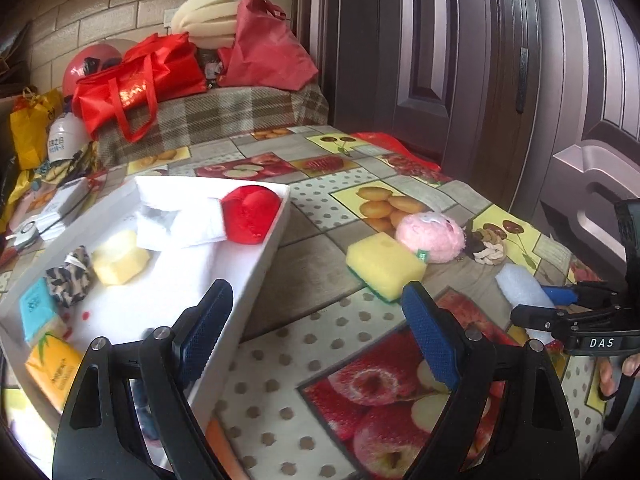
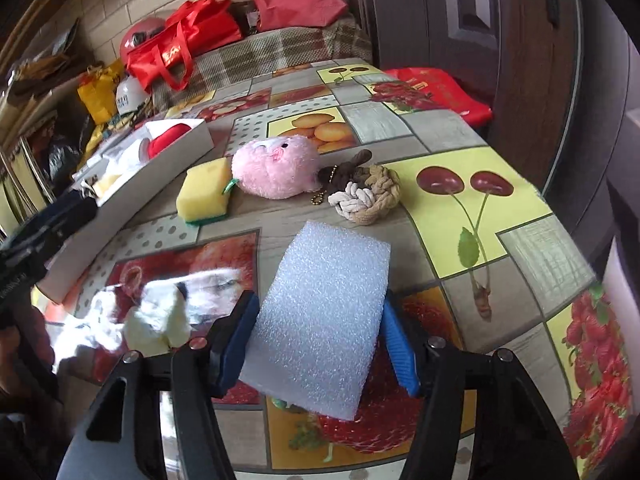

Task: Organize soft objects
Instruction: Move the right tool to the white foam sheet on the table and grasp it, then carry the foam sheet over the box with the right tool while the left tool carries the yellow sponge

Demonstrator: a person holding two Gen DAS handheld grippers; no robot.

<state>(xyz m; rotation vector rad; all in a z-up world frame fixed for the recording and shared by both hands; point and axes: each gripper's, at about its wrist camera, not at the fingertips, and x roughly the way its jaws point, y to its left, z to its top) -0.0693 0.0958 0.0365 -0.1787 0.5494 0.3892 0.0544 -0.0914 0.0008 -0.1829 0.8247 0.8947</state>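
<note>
Right gripper (image 2: 320,344) jaws half-closed, blue pads touching both sides of white rectangular foam block (image 2: 324,316) lying on fruit-print tablecloth (image 2: 500,248). Left gripper (image 1: 316,332) jaws wide, empty, beside white tray (image 1: 256,276).

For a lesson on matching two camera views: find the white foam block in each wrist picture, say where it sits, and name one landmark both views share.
Left wrist view: the white foam block lies at the right edge, on the tablecloth, partly hidden by the right gripper.
Right wrist view: the block fills the lower centre, between the blue pads.
Shared landmark: the yellow sponge next to the pink plush toy.
</note>
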